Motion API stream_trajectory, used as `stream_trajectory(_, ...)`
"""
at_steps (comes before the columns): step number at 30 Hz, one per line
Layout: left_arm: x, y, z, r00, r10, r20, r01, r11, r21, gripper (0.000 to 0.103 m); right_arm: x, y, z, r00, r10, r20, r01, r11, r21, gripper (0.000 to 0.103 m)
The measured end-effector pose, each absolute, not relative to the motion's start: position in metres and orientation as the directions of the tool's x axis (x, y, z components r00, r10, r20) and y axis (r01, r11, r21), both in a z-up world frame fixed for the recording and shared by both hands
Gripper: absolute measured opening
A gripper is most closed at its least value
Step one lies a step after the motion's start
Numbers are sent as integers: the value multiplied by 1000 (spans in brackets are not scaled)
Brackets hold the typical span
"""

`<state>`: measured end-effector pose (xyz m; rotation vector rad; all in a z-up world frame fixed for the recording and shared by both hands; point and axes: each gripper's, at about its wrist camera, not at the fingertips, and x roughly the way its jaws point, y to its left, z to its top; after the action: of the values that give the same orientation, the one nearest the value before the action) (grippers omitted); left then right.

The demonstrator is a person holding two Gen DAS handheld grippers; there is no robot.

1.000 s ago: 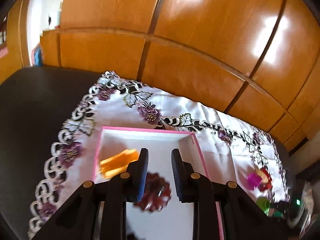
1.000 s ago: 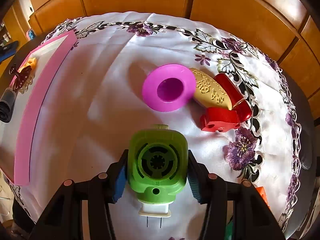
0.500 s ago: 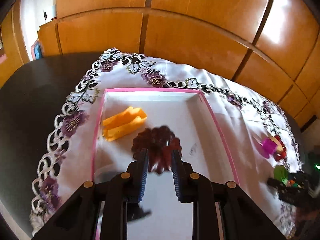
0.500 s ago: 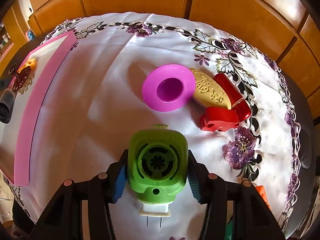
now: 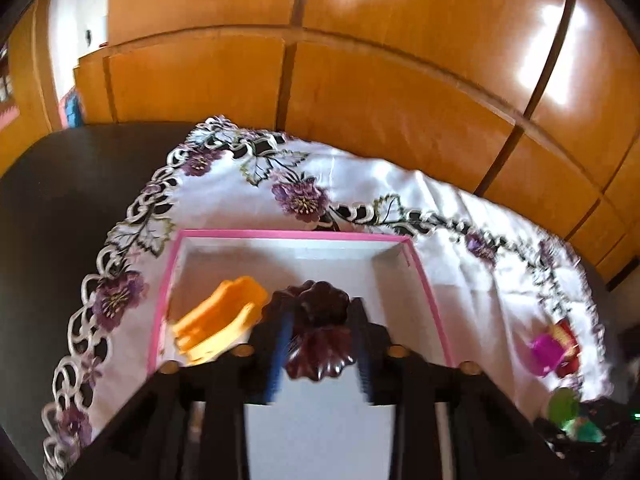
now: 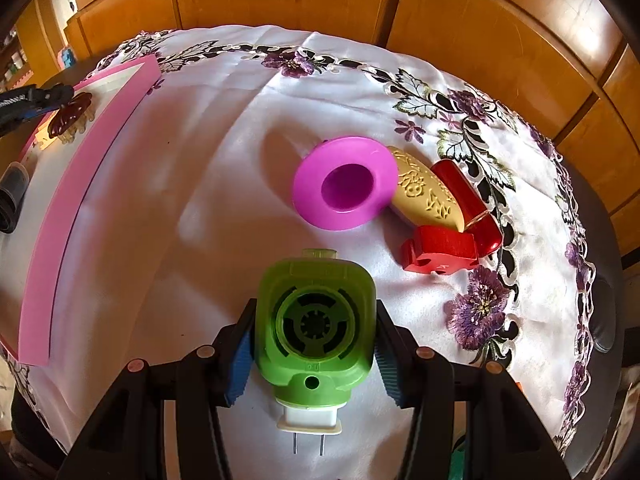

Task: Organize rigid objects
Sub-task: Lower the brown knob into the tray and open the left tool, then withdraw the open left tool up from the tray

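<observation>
My left gripper (image 5: 320,340) is shut on a dark maroon flower-shaped mould (image 5: 316,332) and holds it over the pink-rimmed white tray (image 5: 292,234). An orange plastic piece (image 5: 218,322) lies in the tray to its left. My right gripper (image 6: 314,340) is shut on a green plug-in device (image 6: 316,322) with a white plug end, above the white tablecloth. Ahead of it lie a magenta flanged cup (image 6: 344,188), a tan carved oval (image 6: 426,196), a red cylinder (image 6: 468,204) and a red block (image 6: 440,250).
The pink tray (image 6: 84,184) sits at the left of the floral-edged cloth (image 6: 200,160) in the right wrist view, with a black cylinder (image 6: 10,200) in it. Wooden panelling (image 5: 360,80) stands behind the table. Dark tabletop (image 5: 60,200) shows left of the cloth.
My left gripper has closed on the maroon mould, lifted it off the tray floor and tilted upward. My right gripper has stayed still with the green device.
</observation>
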<state>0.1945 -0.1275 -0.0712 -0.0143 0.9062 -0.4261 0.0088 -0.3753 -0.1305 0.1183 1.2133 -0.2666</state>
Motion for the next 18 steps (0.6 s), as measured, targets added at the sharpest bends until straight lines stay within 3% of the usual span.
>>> stream_trajectory(2,181,-115,-58,571,-386,-725,362,910,-199,51,9,-376,-131,321,-137,-937,267,962,-50,53)
stream_trajectory(9,117,-72,-36,623,-392,-677,380,908,-177,52,9,-379,-131,321,-125,-939,274,961,-35,53)
stream_trajectory(18,50,-51,-45,626,-385,-679,410,902,-133,52,8,-378,-132,329,-128,-936,275,961,-35,53)
